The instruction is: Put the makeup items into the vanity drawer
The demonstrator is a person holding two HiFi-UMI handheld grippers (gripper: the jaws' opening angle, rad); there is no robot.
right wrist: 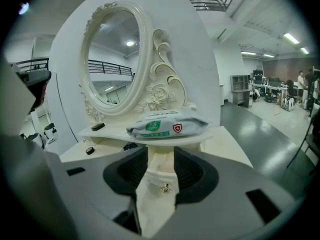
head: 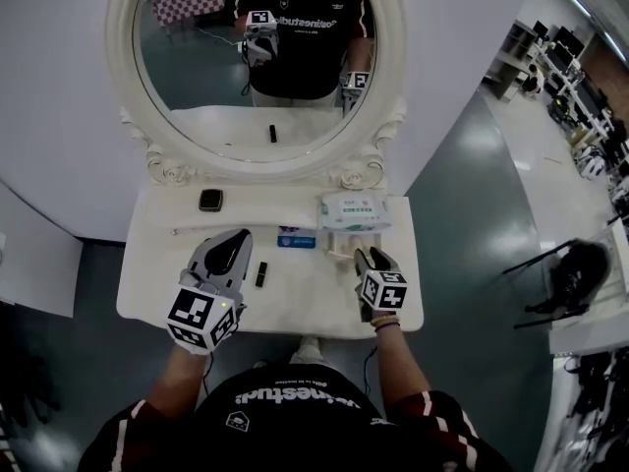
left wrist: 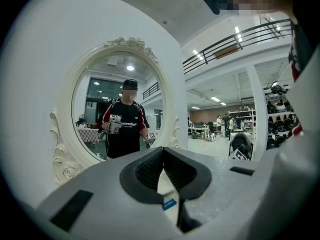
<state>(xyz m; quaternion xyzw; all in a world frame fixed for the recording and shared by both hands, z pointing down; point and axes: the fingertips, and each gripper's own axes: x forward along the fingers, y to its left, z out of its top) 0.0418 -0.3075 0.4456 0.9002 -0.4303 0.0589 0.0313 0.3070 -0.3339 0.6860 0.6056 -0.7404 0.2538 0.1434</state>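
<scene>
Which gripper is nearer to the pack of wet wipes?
Right. The right gripper sits just in front of the wet wipes pack, at the drawer below it. The left gripper is over the tabletop, well off to its left.

the left gripper (left wrist: 163,151) points at an oval mirror (left wrist: 100,99) in a white carved frame. its jaws meet at the tips with nothing held. through the slit behind them show the pale table top (left wrist: 167,185) and a small blue item (left wrist: 169,204). the mirror reflects a person (left wrist: 125,131) in a black shirt.
</scene>
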